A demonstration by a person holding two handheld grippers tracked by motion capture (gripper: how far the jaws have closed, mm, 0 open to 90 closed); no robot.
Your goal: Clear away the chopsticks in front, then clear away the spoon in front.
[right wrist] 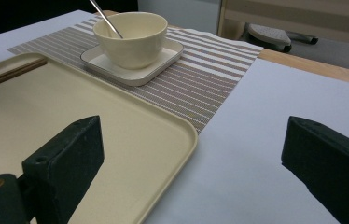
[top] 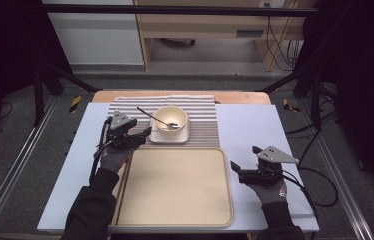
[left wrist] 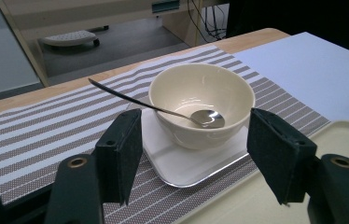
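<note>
Spoon (top: 158, 120) in bowl (top: 170, 120), behind tray (top: 175, 187).

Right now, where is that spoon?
In the high view the spoon rests in the cream bowl on the square plate, its handle leaning out over the striped mat towards the left tongs.

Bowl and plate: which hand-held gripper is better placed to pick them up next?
Left. The left hand-held gripper is open beside the plate under the bowl; the right hand-held gripper sits across the tray.

Bowl (right wrist: 130, 37) hides the spoon's (right wrist: 105, 17) far end.
</note>
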